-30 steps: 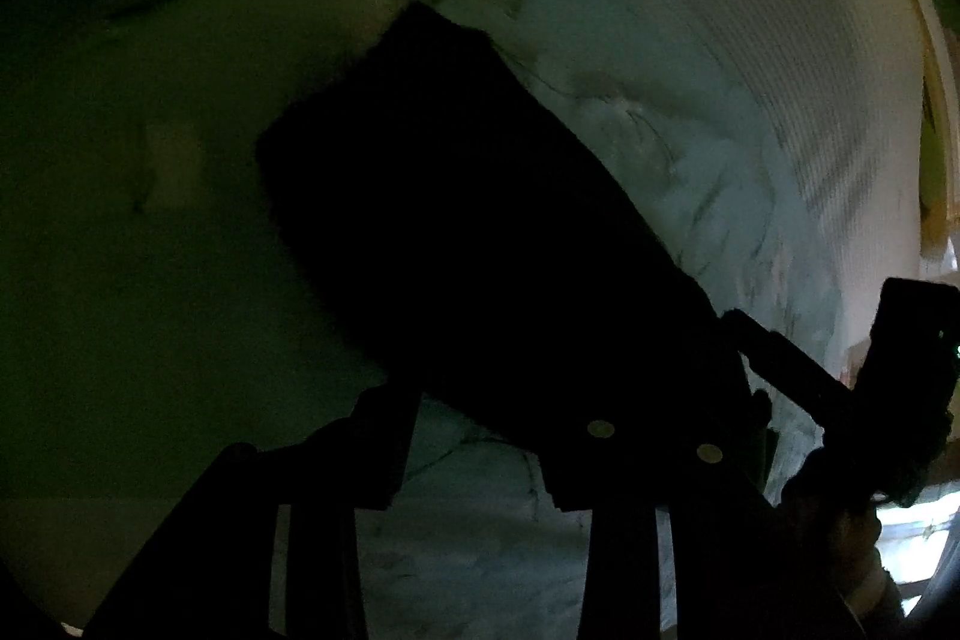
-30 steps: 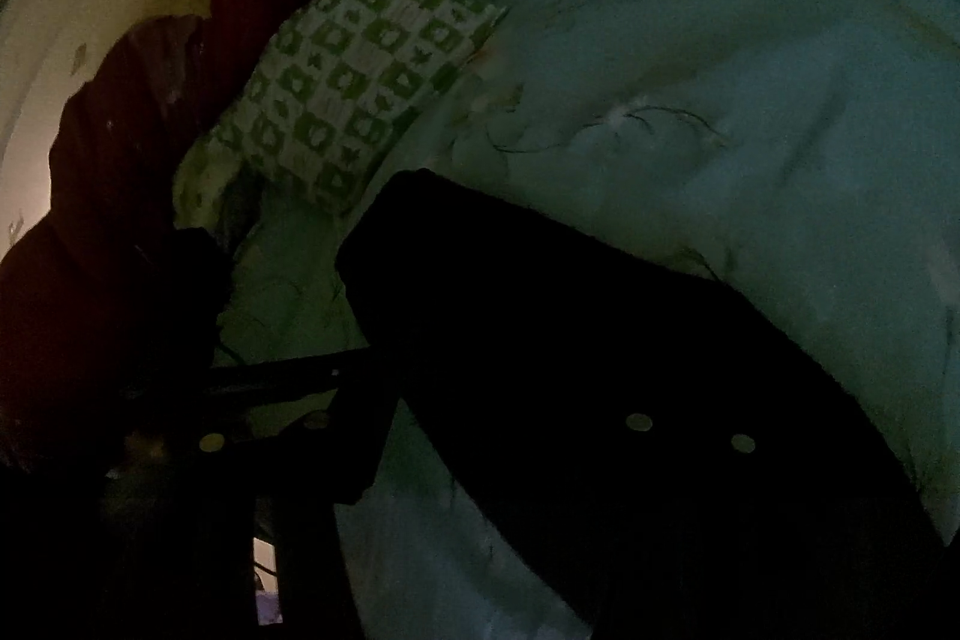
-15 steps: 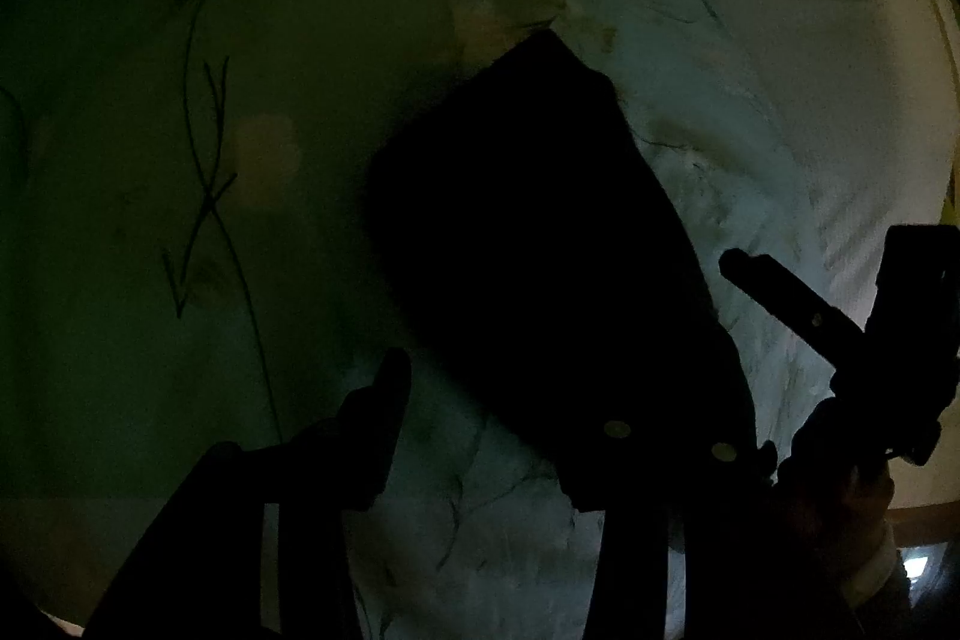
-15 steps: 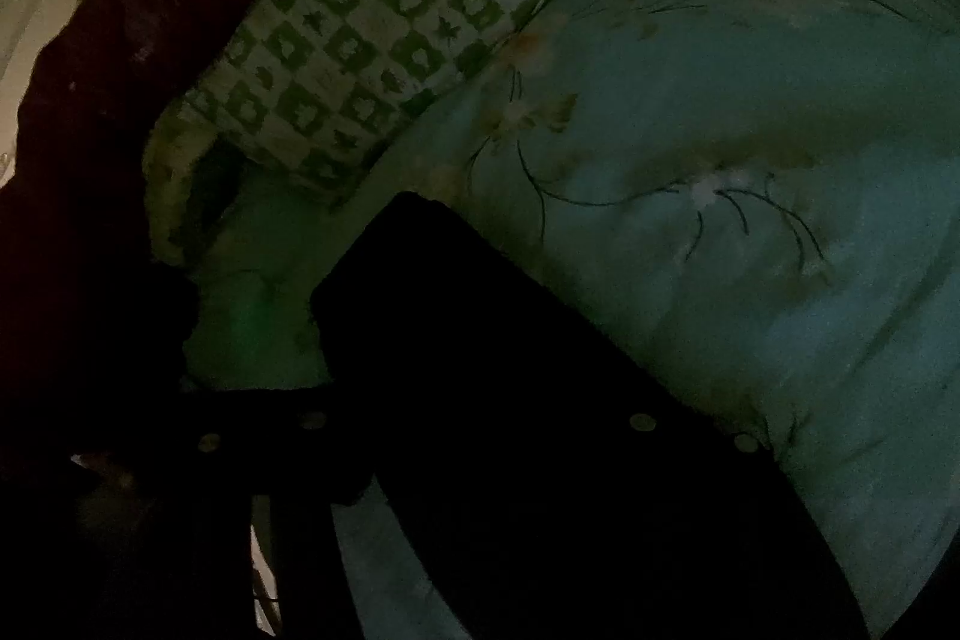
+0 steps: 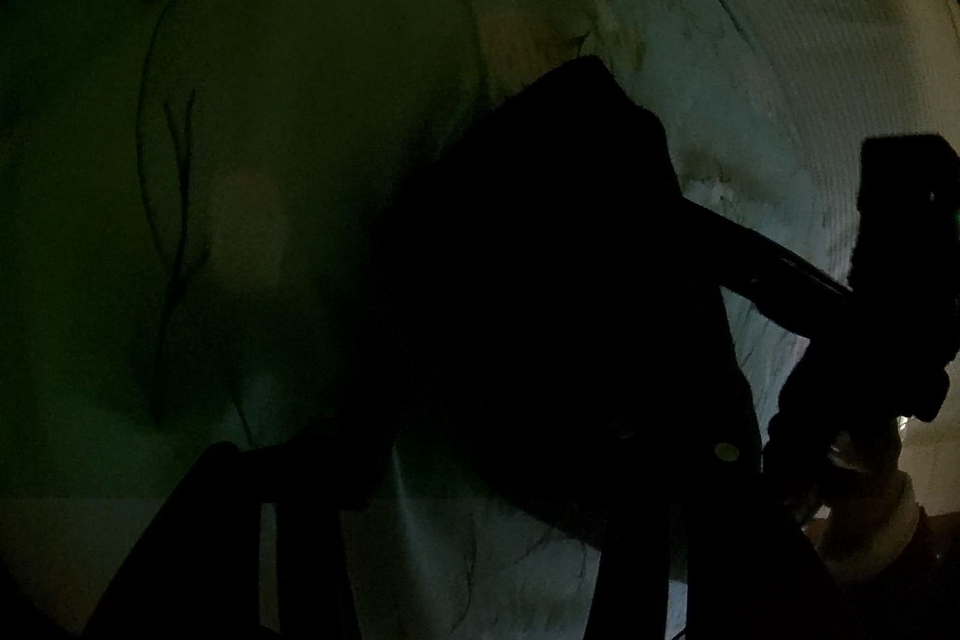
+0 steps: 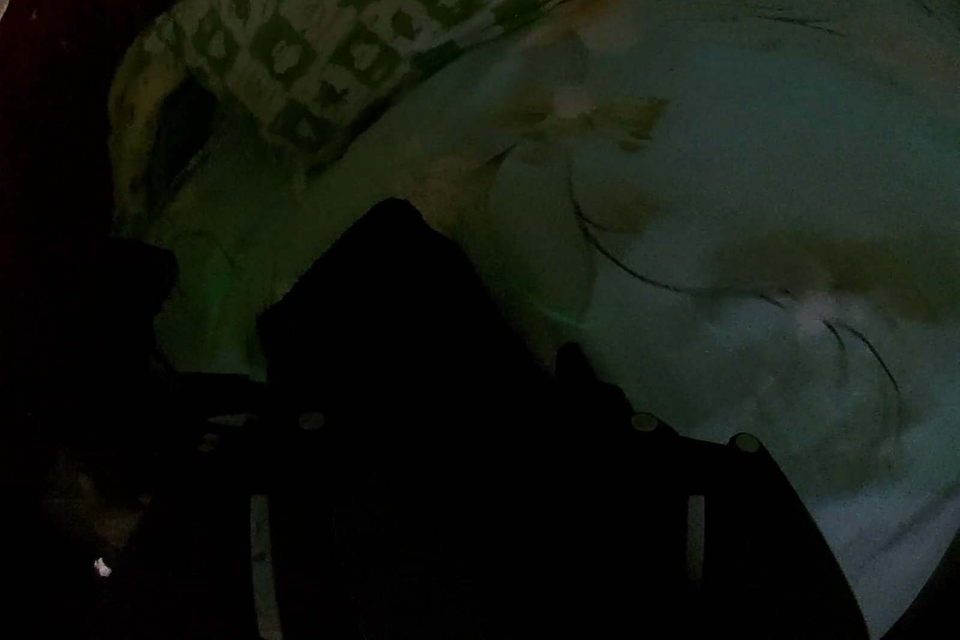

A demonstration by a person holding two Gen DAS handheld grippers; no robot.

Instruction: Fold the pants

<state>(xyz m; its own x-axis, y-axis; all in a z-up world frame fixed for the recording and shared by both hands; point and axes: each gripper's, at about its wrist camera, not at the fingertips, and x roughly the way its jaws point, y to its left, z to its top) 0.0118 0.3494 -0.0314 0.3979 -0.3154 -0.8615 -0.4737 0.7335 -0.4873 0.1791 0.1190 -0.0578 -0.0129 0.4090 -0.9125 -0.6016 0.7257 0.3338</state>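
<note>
Pants [image 5: 540,280], black and nearly lost in the dim light, lie as a folded slab on a pale green floral bedspread [image 5: 300,130]. From the left wrist view, the left gripper [image 5: 522,436] has its fingers spread, the right finger buried in the dark cloth; whether it pinches fabric I cannot tell. The right gripper [image 6: 432,400] is equally swallowed by the pants [image 6: 390,310], its grip unclear. A green-checked pillow [image 6: 372,22] rests beyond, near the far corner of the garment.
</note>
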